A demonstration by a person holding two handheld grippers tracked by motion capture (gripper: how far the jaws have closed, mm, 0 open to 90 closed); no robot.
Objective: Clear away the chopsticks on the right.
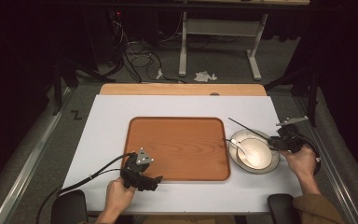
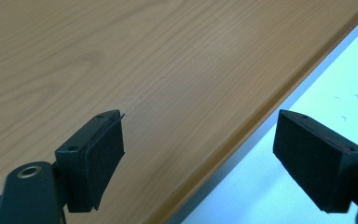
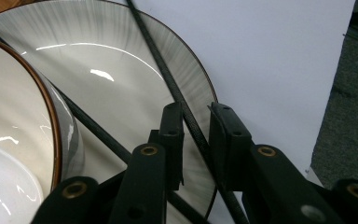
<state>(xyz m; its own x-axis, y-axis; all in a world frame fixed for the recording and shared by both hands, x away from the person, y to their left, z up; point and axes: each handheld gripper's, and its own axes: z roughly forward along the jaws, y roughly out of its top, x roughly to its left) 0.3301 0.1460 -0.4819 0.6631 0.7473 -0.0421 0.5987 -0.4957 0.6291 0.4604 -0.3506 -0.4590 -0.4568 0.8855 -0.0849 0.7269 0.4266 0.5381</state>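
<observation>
**Right gripper at the chopsticks beside the tray**

The wooden tray point(image 1: 177, 147) lies in the middle of the white table top point(image 1: 112, 116) and serves as the landmark here.

At the tray's near left corner, the left gripper point(image 1: 154, 179) rests in the person's left hand point(image 1: 118, 196), its cable trailing away from the tray to the left. In the left gripper view its jaws stand spread wide, one over the tray's wood grain point(image 2: 144, 70) and the other past the tray's edge over the white surface point(image 2: 335, 93), with nothing between them.

Just right of the tray sits a grey plate point(image 1: 272, 163), close to the tray's right rim. A cream bowl point(image 1: 254, 151) with a brown rim stands on the plate, and a white spoon point(image 1: 238, 148) lies in the bowl, on the side nearest the tray.

Two thin black chopsticks point(image 1: 247, 128) lie across the plate's far edge, pointing back and towards the tray. The right gripper point(image 1: 279, 140), held in the right hand point(image 1: 300, 161) on the side of the plate away from the tray, reaches in over the plate's rim. In the right gripper view its jaws stand narrow, with one chopstick point(image 3: 186, 112) running between them; whether the pads point(image 3: 175, 126) press on it I cannot tell. The second chopstick point(image 3: 98, 133) passes under the gripper.
</observation>
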